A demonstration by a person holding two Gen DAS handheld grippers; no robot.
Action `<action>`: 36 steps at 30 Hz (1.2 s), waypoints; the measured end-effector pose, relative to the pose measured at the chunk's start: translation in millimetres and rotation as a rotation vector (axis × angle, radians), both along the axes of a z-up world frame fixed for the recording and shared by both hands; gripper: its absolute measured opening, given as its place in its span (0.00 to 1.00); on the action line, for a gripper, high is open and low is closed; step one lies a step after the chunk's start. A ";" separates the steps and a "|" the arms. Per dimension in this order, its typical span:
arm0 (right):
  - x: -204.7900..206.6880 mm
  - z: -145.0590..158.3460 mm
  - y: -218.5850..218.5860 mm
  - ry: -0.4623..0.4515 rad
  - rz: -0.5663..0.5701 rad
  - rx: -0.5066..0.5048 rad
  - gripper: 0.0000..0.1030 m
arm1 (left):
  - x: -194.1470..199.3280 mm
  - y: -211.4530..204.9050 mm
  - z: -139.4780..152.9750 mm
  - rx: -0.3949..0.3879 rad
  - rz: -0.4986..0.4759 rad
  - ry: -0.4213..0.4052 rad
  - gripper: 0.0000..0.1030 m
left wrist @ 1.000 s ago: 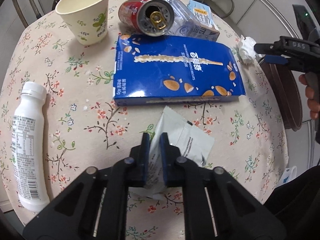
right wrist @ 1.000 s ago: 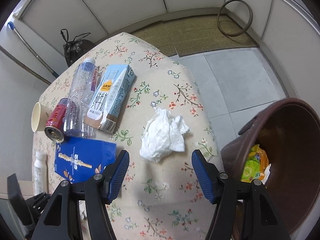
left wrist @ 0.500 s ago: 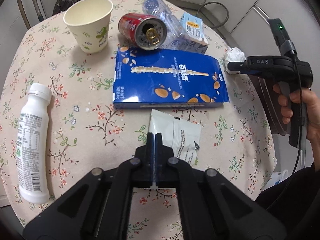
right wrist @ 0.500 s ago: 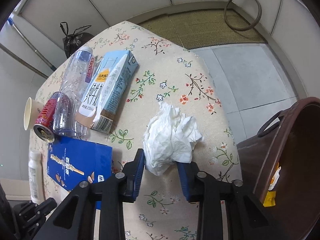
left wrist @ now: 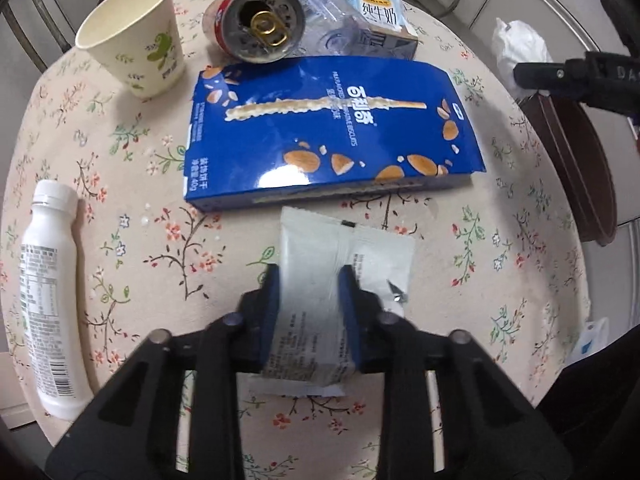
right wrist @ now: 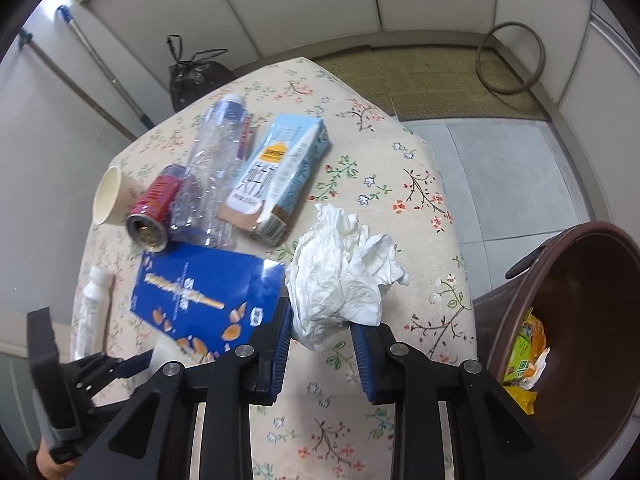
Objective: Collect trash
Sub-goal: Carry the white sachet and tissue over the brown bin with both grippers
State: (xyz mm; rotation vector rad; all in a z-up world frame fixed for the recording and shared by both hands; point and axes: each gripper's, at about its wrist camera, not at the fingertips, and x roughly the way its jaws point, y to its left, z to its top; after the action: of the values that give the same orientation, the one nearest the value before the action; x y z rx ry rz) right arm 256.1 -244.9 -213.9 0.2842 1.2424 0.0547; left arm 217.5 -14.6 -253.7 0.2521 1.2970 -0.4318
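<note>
Crumpled tissue (right wrist: 340, 276): white, bunched between the blue pads of the right gripper (right wrist: 322, 346), its lower part pinched there and the rest standing above the fingers; near the table edge closest to the bin.
Right gripper: narrow, clamped on the crumpled tissue; in the left wrist view only its black body showed at the right edge, with the tissue just beyond it.
White wrapper (left wrist: 344, 264): flat foil sachet with small print, lying on the cloth just below the blue box, its near end between the fingers of the left gripper (left wrist: 310, 316).
Left gripper: jaws opening, with the white wrapper between them; whether the pads pressed on it I could not tell, as that part was blurred.
Blue snack box (left wrist: 328, 128): flat on the table, almond pictures on its face, between the wrapper and the can.
Red can (left wrist: 260, 24): on its side, open top facing the left camera, touching the clear plastic bottle (right wrist: 216, 168) beside it.
Milk carton (right wrist: 276, 176): pale blue, lying next to the bottle.
Paper cup (left wrist: 136, 36): upright, left of the can.
White bottle (left wrist: 48, 296): lying at the table's left edge, well apart from the rest.
Table (left wrist: 500, 240): round, floral cloth.
Bin (right wrist: 592, 360): brown, beside the table on the floor, with coloured wrappers inside.
</note>
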 end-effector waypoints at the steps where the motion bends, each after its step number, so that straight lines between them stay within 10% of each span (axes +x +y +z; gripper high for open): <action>1: -2.3 2.0 0.2 -0.003 0.007 -0.002 0.29 | -0.2 0.9 0.3 -0.001 0.010 0.002 0.12; 18: -57.1 62.7 -27.0 -0.108 0.003 -0.010 0.29 | -24.4 -1.3 75.1 -0.130 0.031 -0.121 0.04; 36: -140.3 106.7 -139.0 -0.178 -0.220 -0.082 0.30 | -51.4 -145.7 126.5 -0.261 -0.132 -0.236 0.04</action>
State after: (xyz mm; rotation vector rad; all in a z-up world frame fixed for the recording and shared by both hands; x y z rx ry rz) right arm 115.8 -383.9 -107.2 0.3360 1.0286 -0.1566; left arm 166.1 -160.3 -127.2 0.1639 0.9845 -0.6576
